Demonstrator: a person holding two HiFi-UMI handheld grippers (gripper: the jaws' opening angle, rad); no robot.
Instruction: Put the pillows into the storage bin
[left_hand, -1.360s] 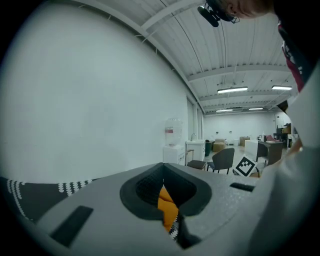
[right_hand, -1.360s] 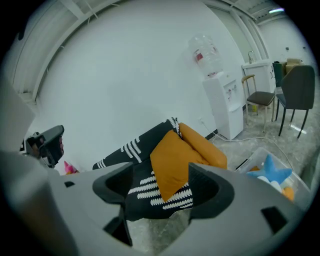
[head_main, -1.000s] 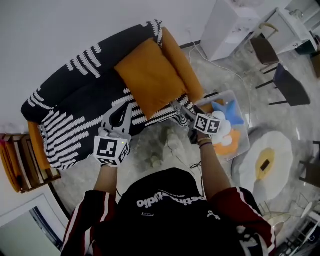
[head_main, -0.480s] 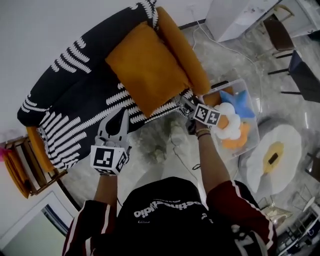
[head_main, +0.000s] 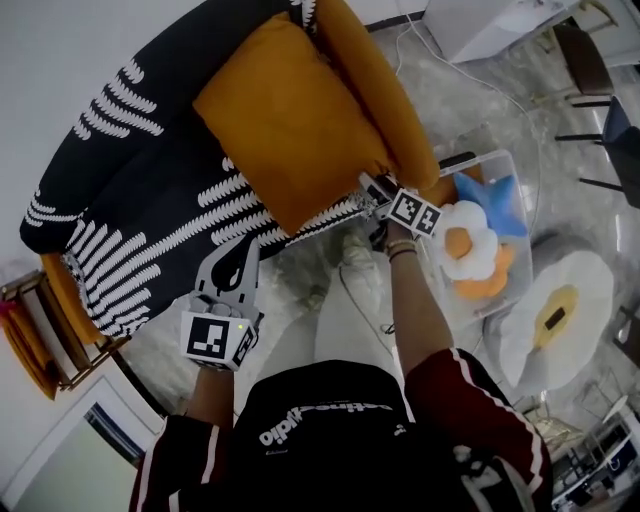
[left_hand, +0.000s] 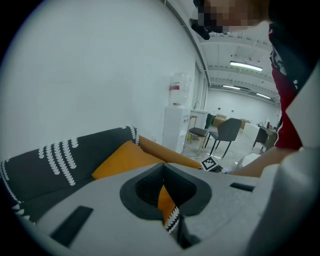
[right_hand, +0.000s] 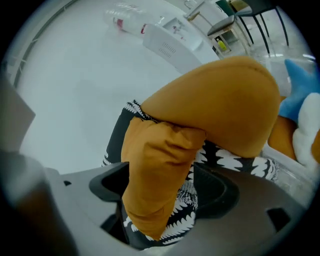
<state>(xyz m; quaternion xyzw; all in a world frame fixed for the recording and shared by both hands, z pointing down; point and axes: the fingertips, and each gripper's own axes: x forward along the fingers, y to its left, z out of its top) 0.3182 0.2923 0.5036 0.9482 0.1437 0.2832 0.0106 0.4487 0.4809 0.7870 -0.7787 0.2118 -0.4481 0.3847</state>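
Right gripper jaws had just been opening, wide around a corner of the orange pillow lying on the sofa! Left gripper jaws were closed, empty. Storage bin sat beside the sofa.

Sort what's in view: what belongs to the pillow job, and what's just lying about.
For the job:
orange pillow
clear storage bin
blue star pillow and white egg-shaped pillow, already in the bin

Lying about:
sofa with black-and-white throw
dark chair
white round mat with yellow centre
wooden rack
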